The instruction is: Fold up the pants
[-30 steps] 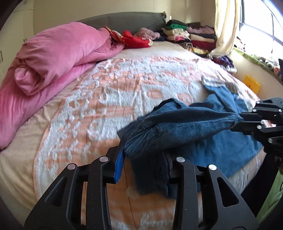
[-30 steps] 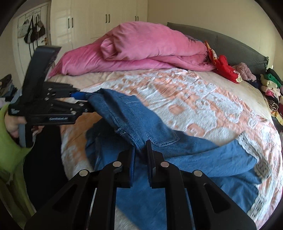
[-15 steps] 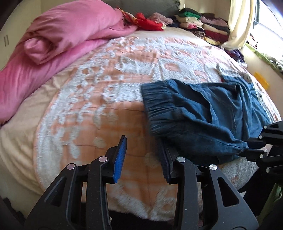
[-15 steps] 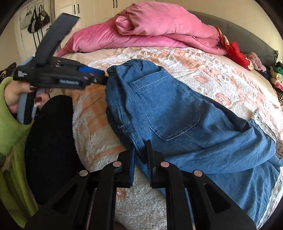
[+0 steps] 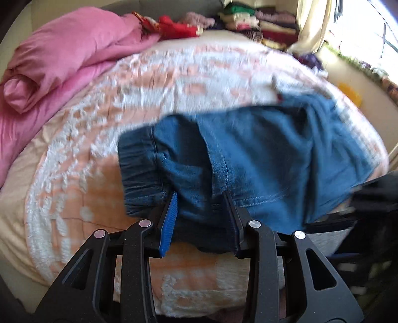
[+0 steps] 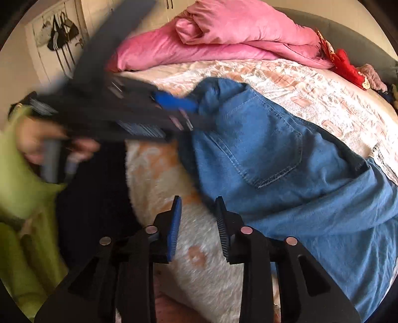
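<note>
The blue denim pants [image 5: 261, 149] lie on the bed near its front edge, waistband to the left, back pocket up in the right wrist view [image 6: 261, 149]. My left gripper [image 5: 200, 196] is open, its fingers straddling a bunched fold of the waist end. It also shows in the right wrist view [image 6: 191, 114], blurred, at the waistband. My right gripper [image 6: 197, 201] is open and empty, just off the pants' near edge, over the bedspread.
The bed has an orange-and-white bedspread [image 5: 99, 124]. A pink duvet [image 5: 62, 57] is heaped at the far left. Stacked clothes [image 5: 261, 22] lie by the headboard. A window and curtain [image 5: 323, 24] are at right. The person's green sleeve [image 6: 15, 186] is at left.
The pants were laid down on the bed. My right gripper has opened and let go of them. My left gripper has moved in onto the waist end.
</note>
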